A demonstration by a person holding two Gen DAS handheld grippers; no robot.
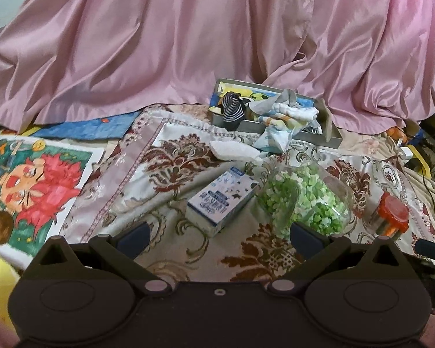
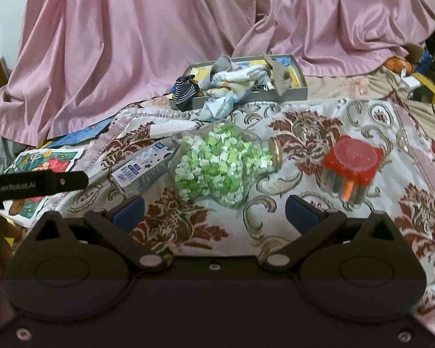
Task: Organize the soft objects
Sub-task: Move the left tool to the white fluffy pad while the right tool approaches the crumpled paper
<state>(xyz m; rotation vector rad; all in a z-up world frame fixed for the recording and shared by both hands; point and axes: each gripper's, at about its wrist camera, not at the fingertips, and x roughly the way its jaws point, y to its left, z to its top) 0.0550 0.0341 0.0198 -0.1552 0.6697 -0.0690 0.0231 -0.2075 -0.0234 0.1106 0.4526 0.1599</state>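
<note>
A grey tray [image 1: 316, 138] [image 2: 258, 96] sits at the back of the patterned bedspread. In it lie a striped black-and-white sock [image 1: 232, 107] [image 2: 185, 90] and crumpled light cloths [image 1: 287, 116] [image 2: 240, 78], one draping over the front wall. A white folded cloth [image 1: 235, 150] [image 2: 165, 130] lies on the bedspread in front of the tray. My left gripper [image 1: 217, 236] is open and empty, low over the bedspread near a small blue-and-white box [image 1: 221, 200]. My right gripper [image 2: 214, 210] is open and empty, just short of the jar.
A glass jar of green and white bits [image 1: 304, 200] [image 2: 220, 162] lies on its side mid-bedspread. A red-lidded container [image 1: 391, 213] [image 2: 351, 165] lies to its right. Pink curtain [image 1: 188, 43] hangs behind. Coloured drawings [image 1: 29, 185] lie at left. The left gripper's side [image 2: 34, 185] shows at left.
</note>
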